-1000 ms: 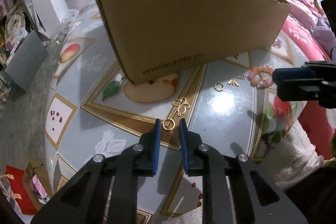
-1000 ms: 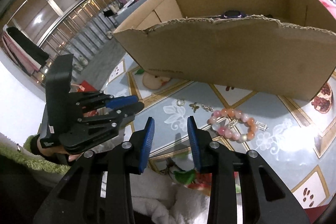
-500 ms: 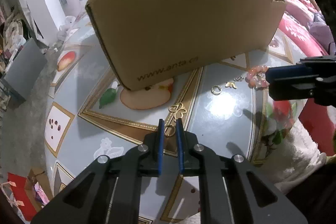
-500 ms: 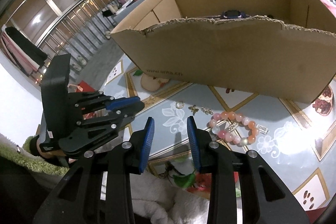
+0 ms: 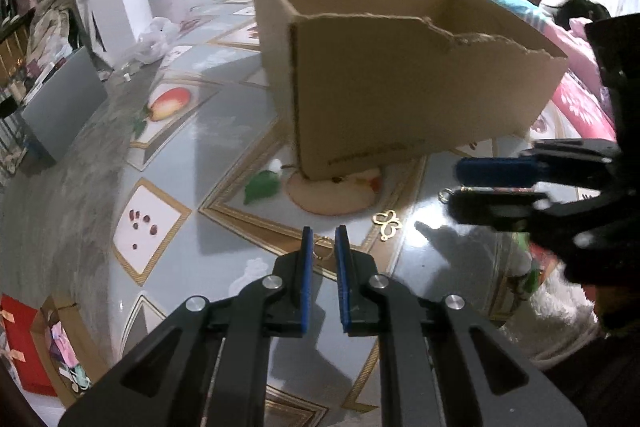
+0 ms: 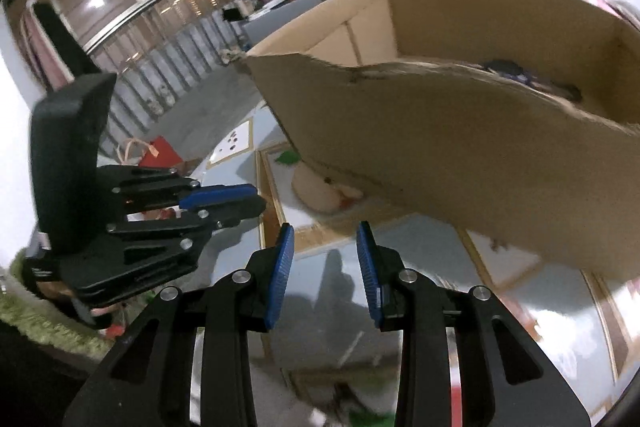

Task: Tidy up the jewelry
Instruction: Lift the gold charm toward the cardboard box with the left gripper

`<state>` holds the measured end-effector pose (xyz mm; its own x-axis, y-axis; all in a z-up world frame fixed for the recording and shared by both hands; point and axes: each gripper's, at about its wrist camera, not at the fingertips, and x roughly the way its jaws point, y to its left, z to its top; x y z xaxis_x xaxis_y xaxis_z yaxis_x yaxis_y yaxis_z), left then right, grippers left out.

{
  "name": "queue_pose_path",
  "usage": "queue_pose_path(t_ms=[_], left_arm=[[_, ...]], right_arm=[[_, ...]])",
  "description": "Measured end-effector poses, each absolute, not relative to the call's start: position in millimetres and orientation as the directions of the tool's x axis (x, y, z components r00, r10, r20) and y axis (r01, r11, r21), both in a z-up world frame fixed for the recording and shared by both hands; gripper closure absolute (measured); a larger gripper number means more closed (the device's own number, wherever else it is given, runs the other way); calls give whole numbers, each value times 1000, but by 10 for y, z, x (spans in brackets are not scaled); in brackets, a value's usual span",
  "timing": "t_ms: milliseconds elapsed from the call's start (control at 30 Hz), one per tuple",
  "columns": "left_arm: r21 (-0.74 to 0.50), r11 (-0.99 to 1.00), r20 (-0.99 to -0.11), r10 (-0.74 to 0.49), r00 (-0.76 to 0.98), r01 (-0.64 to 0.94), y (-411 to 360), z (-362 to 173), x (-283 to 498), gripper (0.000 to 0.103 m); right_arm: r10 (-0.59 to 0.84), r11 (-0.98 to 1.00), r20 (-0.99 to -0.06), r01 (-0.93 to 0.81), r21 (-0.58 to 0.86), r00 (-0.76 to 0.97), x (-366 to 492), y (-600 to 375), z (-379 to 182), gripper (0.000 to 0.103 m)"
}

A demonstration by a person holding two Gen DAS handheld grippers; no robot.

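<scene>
A big cardboard box [image 5: 400, 83] sits on the shiny patterned table [image 5: 224, 131]. The right hand-held gripper [image 6: 325, 259] is partly open with nothing in it. The left hand-held gripper [image 5: 321, 247] pinches a small gold ring [image 5: 323, 251]. A gold butterfly charm [image 5: 387, 223] lies on the table, near the box.

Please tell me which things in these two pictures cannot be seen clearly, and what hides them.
- Cardboard box contents: left wrist view, near wall hides the floor; right wrist view shows only a dark blurred thing.
- Gold ring: left wrist view, between the left gripper fingertips; too thin to tell if the pads press it.
- Small ring: left wrist view, partly hidden by the right gripper.
- Box print: blurred in both.
</scene>
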<state>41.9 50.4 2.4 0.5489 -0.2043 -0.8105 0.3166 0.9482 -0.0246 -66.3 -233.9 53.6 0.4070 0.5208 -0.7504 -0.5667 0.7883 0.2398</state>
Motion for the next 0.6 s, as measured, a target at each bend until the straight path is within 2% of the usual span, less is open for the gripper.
queue_pose_path(t_ms=[400, 467, 533, 600], left_arm=[[-69, 952, -823, -224, 522, 299, 627, -66, 482, 93], [-74, 953, -824, -225, 520, 295, 648, -79, 503, 93], [-77, 953, -824, -226, 519, 293, 662, -87, 513, 93], [-81, 954, -825, -228, 517, 290, 670, -93, 522, 93]], right_arm=[[427, 741, -802, -670, 44, 419, -641, -1968, 253, 72], [405, 728, -807, -686, 0, 430, -646, -1937, 252, 75], [405, 723, -809, -691, -2, 426, -638, -1941, 250, 85], [422, 724, -810, -689, 32, 406, -590, -1980, 254, 85]])
